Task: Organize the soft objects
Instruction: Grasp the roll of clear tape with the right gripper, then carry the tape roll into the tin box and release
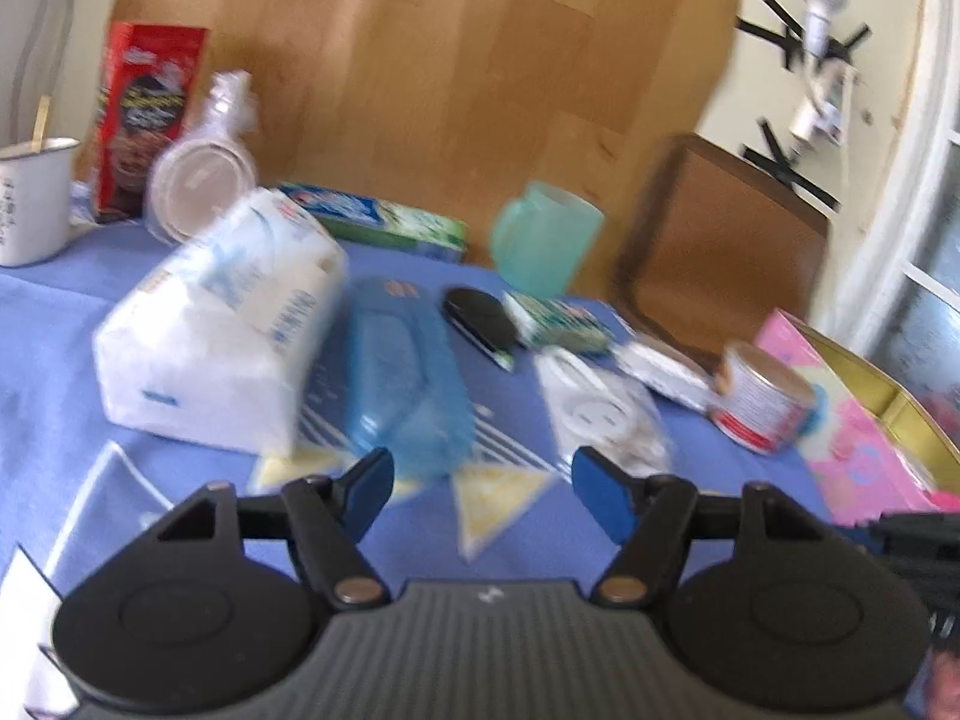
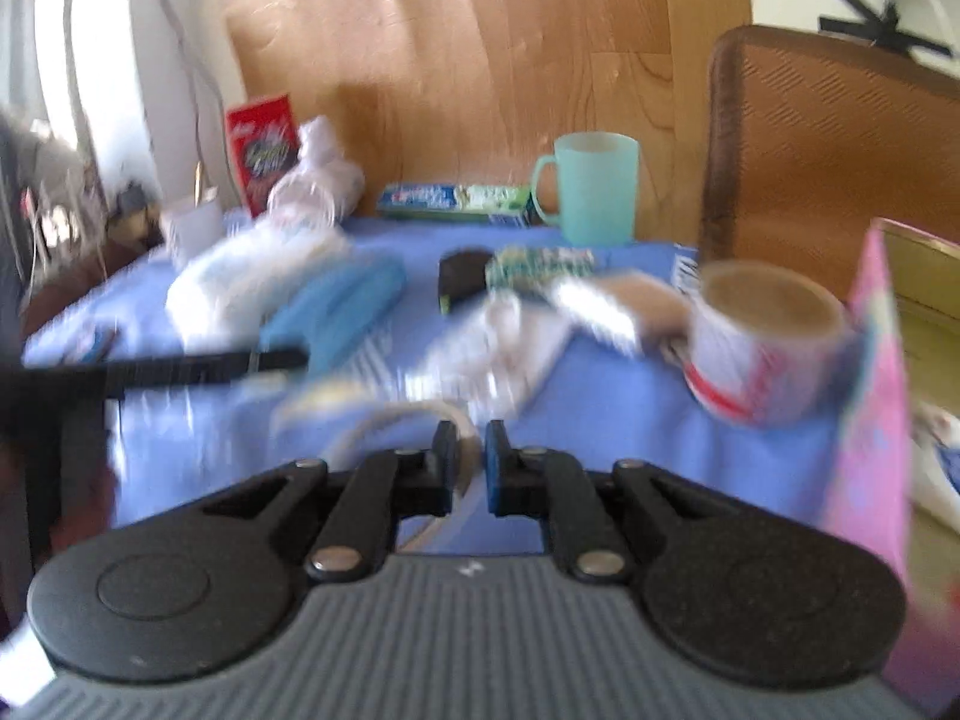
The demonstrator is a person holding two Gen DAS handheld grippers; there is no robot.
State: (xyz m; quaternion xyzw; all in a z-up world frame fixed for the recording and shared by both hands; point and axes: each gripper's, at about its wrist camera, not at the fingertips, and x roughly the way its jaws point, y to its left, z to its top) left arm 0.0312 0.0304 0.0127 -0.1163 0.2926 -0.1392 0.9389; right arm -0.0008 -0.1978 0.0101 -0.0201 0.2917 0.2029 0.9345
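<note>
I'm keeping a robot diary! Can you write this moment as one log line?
left gripper: open, empty, above tablecloth | right gripper: nearly shut on white cord | tissue pack: untouched

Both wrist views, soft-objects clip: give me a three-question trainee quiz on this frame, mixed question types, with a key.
1. True or false: the left gripper has its jaws wide apart with nothing between them.
2. Multiple choice: the teal mug stands (A) at the far edge of the blue tablecloth, (B) inside the pink box, (C) on top of the white tissue pack.
3. Fill in: the right gripper has its jaws nearly closed on a thin pale ____.

Key: 1 true; 2 A; 3 cord or strap, as best the blur allows.
</note>
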